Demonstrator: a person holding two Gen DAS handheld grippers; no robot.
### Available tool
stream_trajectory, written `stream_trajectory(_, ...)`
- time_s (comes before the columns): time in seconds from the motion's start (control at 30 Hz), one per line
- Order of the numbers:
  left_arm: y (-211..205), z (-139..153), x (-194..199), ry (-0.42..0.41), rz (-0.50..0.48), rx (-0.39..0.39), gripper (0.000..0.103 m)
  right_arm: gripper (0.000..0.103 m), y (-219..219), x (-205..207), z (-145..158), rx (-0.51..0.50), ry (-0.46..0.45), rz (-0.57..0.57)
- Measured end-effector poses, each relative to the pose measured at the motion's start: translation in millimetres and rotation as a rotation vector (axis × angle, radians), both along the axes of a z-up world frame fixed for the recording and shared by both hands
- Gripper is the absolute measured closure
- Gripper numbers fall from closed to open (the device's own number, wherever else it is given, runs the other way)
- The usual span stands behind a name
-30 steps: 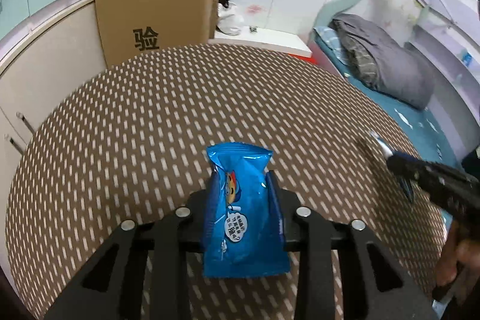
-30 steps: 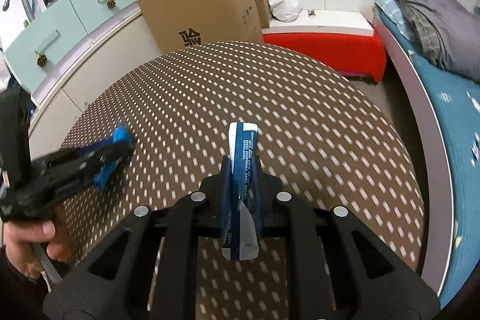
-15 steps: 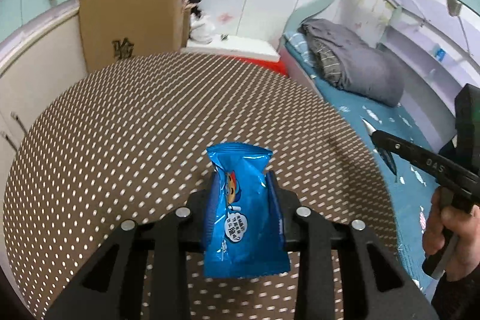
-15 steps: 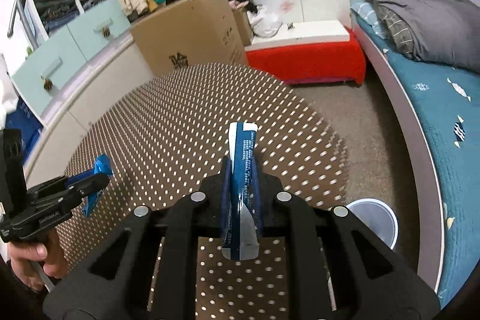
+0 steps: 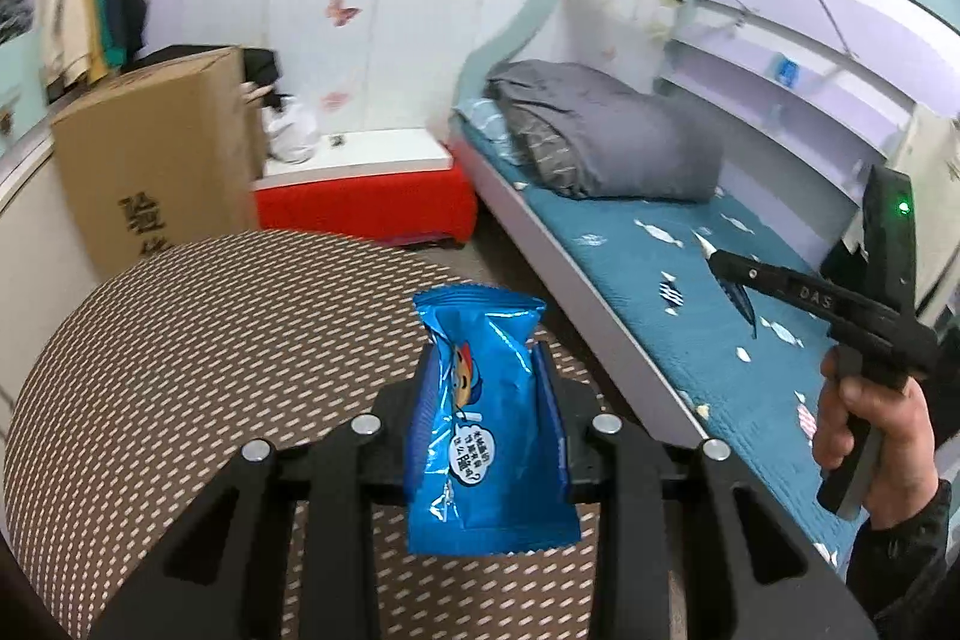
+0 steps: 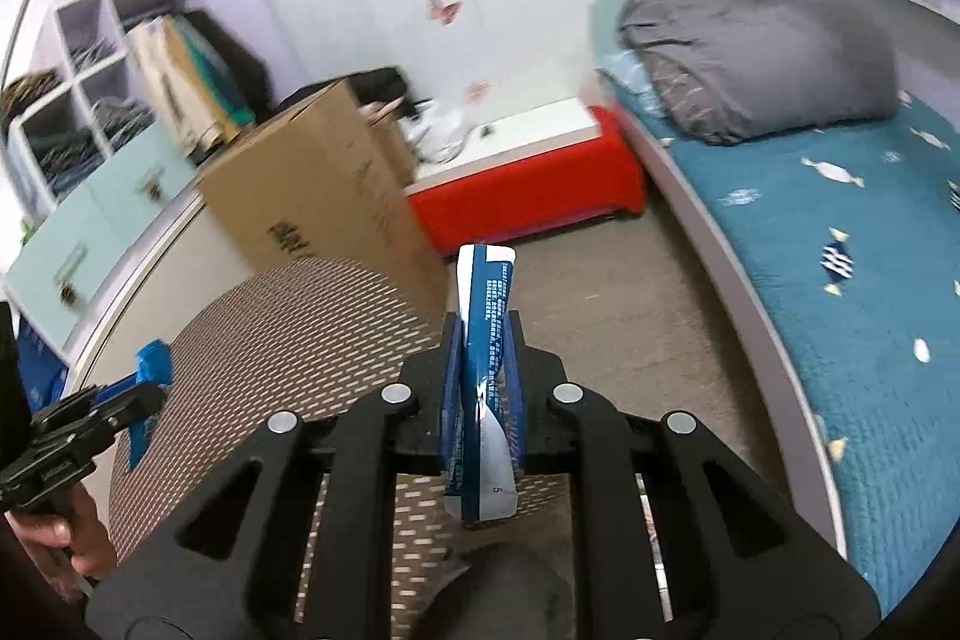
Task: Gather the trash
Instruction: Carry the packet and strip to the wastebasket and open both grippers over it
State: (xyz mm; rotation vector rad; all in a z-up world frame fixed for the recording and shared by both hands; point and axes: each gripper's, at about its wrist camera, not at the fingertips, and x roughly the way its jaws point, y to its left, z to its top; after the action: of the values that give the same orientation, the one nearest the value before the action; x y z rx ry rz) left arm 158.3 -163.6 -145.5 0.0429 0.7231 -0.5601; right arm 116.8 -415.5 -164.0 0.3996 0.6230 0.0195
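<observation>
Now we hold one piece of trash in each tool. The left tool (image 5: 489, 400) is closed partway on a shiny blue snack bag (image 5: 486, 436), with a pad pressed on each side of it. The right tool (image 6: 483, 376) is closed nearly all the way on a flat blue and white wrapper (image 6: 483, 376), squeezed thin between its pads. Both pieces are up in the air, off the round brown tabletop (image 5: 198, 340) with its little white dashes. We see no other trash on the part of the tabletop that shows, so picking up looks done — what is left, we think, is dropping both pieces in a bin. No bin shows in either view, so we cannot say where they go. The snack bag has a cartoon face and a white speech bubble with small writing, too small for us to read. The wrapper has lines of tiny white print and a small "5" near its bottom end. The cardboard box (image 5: 150, 172) by the wall has big dark Chinese characters, cut off at the edge — and the right tool's arm, seen from the left, reads "DAS".
</observation>
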Motion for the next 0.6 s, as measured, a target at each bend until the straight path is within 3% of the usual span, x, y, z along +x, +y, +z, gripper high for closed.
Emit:
stream_trajectory(0.23, -61.9, -1.6, -1.1, 0.003, -0.110, 0.012, 0.073, 0.089, -64.9, -5.7, -28.1, 0.045, 0.054, -0.115)
stream_trajectory(0.6, -149.9, -31.0, 12.9, 0.064, -0.222, 0.081, 0.073, 0.086, -113.8, 23.7, -142.9, 0.197, 0.265, -0.157)
